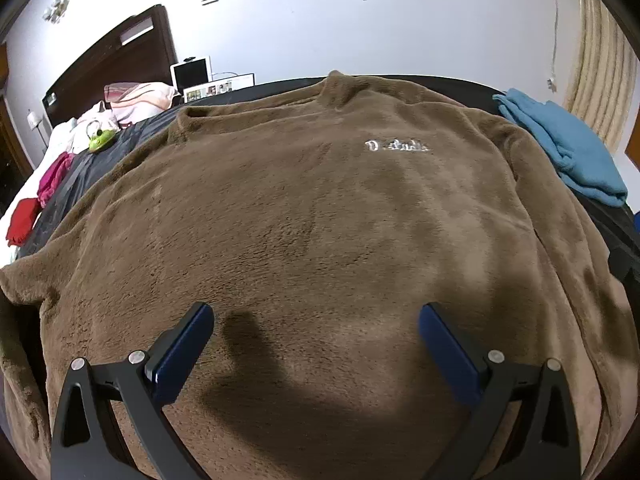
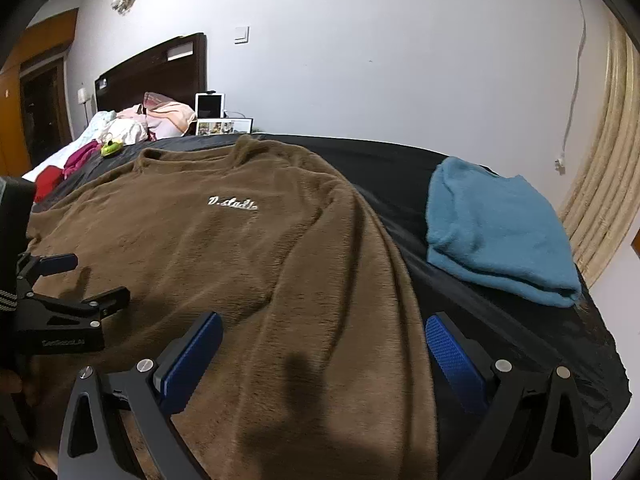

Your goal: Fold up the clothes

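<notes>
So the brown fleece sweater (image 1: 304, 208) is laid out flat on the bed, front side up, collar at the far end and hem near the cameras. It has a small white script logo (image 1: 397, 146) on the chest.

The left gripper (image 1: 316, 316) hangs just over the near part of the sweater with its blue pads spread wide, nothing between them. The right gripper (image 2: 324, 324) is the same, released and empty, sitting over the sweater's right edge, so its right pad is over the black sheet (image 2: 400, 168) instead of the fleece.

What differs between views: the right wrist view actually shows the left gripper (image 2: 76, 280) from the side, low over the sweater at the left, jaws apart. The left wrist view doesn't catch the right one at all. The left view does show the sweater's left sleeve (image 1: 24, 280) spreading toward the near left edge.

A folded blue garment (image 2: 496, 232) sits on the sheet to the right of the sweater, apart from it in the right view.

Far left on the bed there are pillows (image 2: 168, 116), pink and red clothes (image 1: 52, 176), and a green thing (image 1: 100, 142) I can't identify. Dark wooden headboard (image 2: 160, 68) beyond those, plain white wall (image 2: 360, 60), a wall switch (image 2: 241, 35), a tablet-like screen (image 2: 209, 106), and beige curtains (image 2: 600, 160) on the far right.
</notes>
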`<control>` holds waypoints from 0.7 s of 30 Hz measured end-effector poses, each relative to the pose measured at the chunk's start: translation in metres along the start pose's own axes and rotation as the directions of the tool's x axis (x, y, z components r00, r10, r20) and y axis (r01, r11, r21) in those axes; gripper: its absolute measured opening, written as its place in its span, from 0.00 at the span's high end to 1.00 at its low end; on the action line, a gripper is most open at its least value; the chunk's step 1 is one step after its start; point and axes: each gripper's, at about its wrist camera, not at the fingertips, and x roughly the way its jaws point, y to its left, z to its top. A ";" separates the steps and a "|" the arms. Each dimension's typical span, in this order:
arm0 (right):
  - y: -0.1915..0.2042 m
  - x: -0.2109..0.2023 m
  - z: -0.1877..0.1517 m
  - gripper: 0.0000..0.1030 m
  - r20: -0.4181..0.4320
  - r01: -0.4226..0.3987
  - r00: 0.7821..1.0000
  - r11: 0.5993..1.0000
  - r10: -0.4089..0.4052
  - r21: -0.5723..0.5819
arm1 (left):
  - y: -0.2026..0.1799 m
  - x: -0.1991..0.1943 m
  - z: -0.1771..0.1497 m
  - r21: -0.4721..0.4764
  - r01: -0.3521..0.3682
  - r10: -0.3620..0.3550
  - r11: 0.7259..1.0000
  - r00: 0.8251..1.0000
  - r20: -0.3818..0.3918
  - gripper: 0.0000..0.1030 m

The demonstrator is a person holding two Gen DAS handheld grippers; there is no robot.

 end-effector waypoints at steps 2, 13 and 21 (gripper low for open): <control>0.005 0.000 0.000 0.00 0.004 0.004 1.000 1.000 -0.004 -0.004 | 0.003 0.002 0.000 -0.006 -0.005 0.005 1.000 1.000 -0.006 0.00; 0.022 0.009 -0.001 0.00 -0.029 -0.085 0.996 0.996 0.085 0.012 | 0.018 0.014 0.000 -0.061 -0.009 0.006 0.998 0.998 -0.058 0.00; 0.023 0.005 0.000 0.00 -0.013 -0.102 0.995 0.994 0.102 0.038 | 0.021 0.019 -0.001 -0.068 0.011 -0.016 0.998 0.997 -0.074 0.00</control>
